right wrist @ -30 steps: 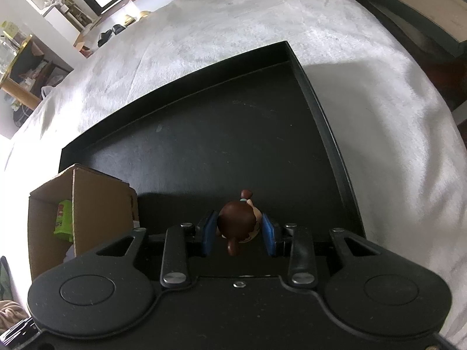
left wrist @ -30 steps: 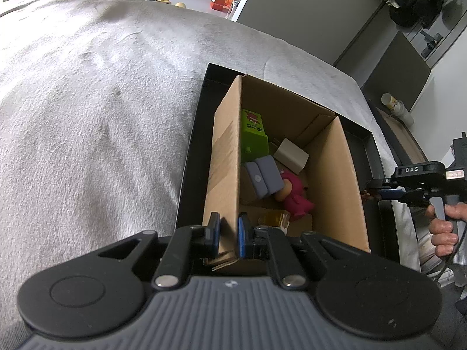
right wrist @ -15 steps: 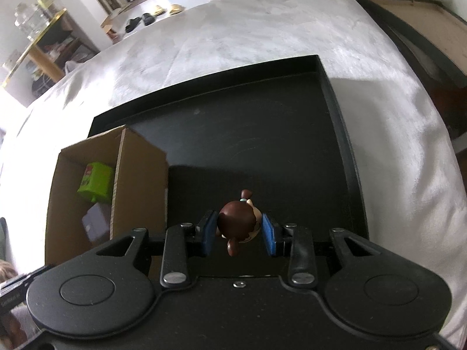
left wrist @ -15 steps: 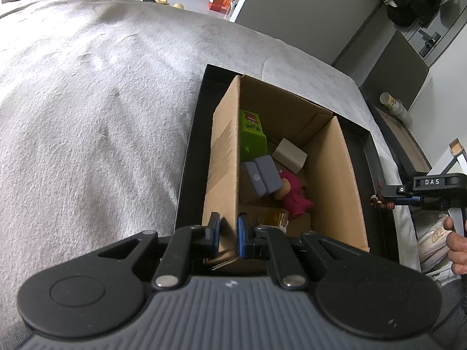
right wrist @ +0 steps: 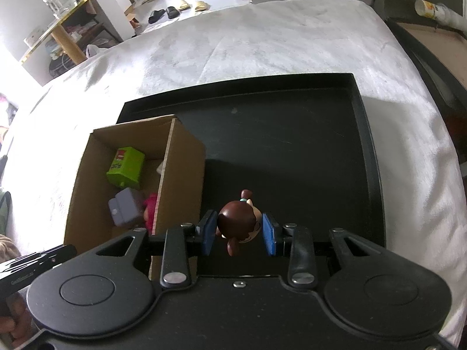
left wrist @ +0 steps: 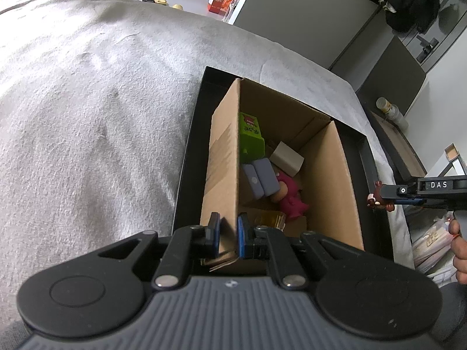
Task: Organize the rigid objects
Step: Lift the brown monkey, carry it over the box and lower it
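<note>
Left gripper [left wrist: 227,234] clamped on the near wall of the cardboard box [left wrist: 329,180], blue pads either side of the flap; box upright at the left end of the black tray [right wrist: 292,134], on a grey blanket [left wrist: 87,116]. Inside the box: green carton [left wrist: 250,137], grey case [left wrist: 261,178], pink figure [left wrist: 290,199], small tan box [left wrist: 287,159], amber item [left wrist: 270,219] at the near end. Right gripper [right wrist: 238,232] closed on a brown-haired figurine [right wrist: 240,224], pads at both sides of its head; figurine above the bare tray floor, just right of the box's right wall.
</note>
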Action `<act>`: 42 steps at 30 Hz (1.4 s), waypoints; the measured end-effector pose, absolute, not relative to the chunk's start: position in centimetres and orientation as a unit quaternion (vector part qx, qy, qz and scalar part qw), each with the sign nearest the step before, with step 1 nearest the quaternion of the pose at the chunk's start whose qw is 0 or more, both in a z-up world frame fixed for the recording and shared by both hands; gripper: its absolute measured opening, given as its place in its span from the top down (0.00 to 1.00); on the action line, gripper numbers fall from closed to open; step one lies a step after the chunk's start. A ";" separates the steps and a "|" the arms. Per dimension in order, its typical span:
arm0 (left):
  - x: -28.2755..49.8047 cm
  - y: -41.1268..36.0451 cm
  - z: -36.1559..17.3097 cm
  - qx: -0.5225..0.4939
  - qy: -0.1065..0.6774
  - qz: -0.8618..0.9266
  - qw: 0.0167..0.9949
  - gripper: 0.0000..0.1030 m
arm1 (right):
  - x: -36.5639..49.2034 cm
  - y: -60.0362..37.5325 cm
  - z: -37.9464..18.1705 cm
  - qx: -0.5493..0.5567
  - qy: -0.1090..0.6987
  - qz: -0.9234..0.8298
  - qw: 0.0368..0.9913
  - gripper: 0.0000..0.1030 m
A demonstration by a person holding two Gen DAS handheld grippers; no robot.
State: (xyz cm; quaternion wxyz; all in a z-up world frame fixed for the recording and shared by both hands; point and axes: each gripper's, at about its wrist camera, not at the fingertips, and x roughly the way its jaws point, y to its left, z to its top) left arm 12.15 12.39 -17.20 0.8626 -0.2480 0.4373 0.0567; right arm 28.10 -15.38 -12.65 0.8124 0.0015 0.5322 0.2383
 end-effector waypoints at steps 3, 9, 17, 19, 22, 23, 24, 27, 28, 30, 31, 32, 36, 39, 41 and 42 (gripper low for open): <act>12.1 12.4 -17.2 -0.249 0.436 0.056 0.863 0.91 | 27.8 -14.6 -12.2 -0.004 0.529 0.244 0.813 0.67; 11.9 12.4 -17.1 -0.251 0.434 0.054 0.864 0.91 | 27.3 -13.0 -11.4 -0.011 0.524 0.254 0.813 0.67; 11.9 12.4 -17.0 -0.253 0.432 0.053 0.864 0.91 | 26.7 -10.8 -9.8 -0.022 0.512 0.271 0.815 0.67; 11.9 12.4 -17.0 -0.253 0.431 0.053 0.864 0.91 | 26.6 -10.2 -9.4 -0.025 0.509 0.276 0.815 0.67; 11.9 12.5 -17.0 -0.256 0.430 0.052 0.864 0.91 | 26.4 -9.3 -8.8 -0.030 0.504 0.286 0.815 0.67; 11.8 12.5 -17.0 -0.257 0.429 0.051 0.864 0.91 | 26.4 -9.0 -8.7 -0.032 0.503 0.288 0.814 0.67; 11.8 12.6 -17.0 -0.257 0.429 0.051 0.864 0.91 | 26.4 -8.5 -8.6 -0.036 0.502 0.291 0.814 0.67; 11.7 12.6 -17.0 -0.259 0.428 0.049 0.865 0.91 | 26.3 -7.3 -8.6 -0.045 0.501 0.295 0.812 0.67; 11.7 12.6 -17.0 -0.259 0.428 0.048 0.865 0.91 | 26.4 -6.8 -8.6 -0.048 0.501 0.296 0.812 0.67; 11.6 12.7 -17.0 -0.260 0.427 0.047 0.865 0.91 | 26.6 -6.0 -8.8 -0.051 0.501 0.296 0.812 0.67; 11.6 12.7 -17.0 -0.261 0.427 0.046 0.865 0.91 | 26.7 -5.6 -8.9 -0.051 0.502 0.296 0.811 0.67; 11.6 12.7 -17.1 -0.262 0.426 0.046 0.865 0.91 | 26.7 -5.2 -9.0 -0.052 0.503 0.296 0.810 0.67; 11.5 12.9 -17.1 -0.264 0.427 0.044 0.864 0.91 | 26.9 -3.5 -9.6 -0.059 0.506 0.300 0.806 0.67; 11.5 12.9 -17.2 -0.265 0.427 0.043 0.864 0.91 | 27.1 -2.3 -10.2 -0.066 0.509 0.300 0.804 0.67; 11.6 12.9 -17.2 -0.266 0.427 0.043 0.863 0.91 | 27.4 -1.7 -10.8 -0.070 0.513 0.298 0.802 0.67; 11.6 12.9 -17.2 -0.266 0.427 0.043 0.863 0.91 | 27.4 -1.5 -11.1 -0.070 0.515 0.298 0.800 0.67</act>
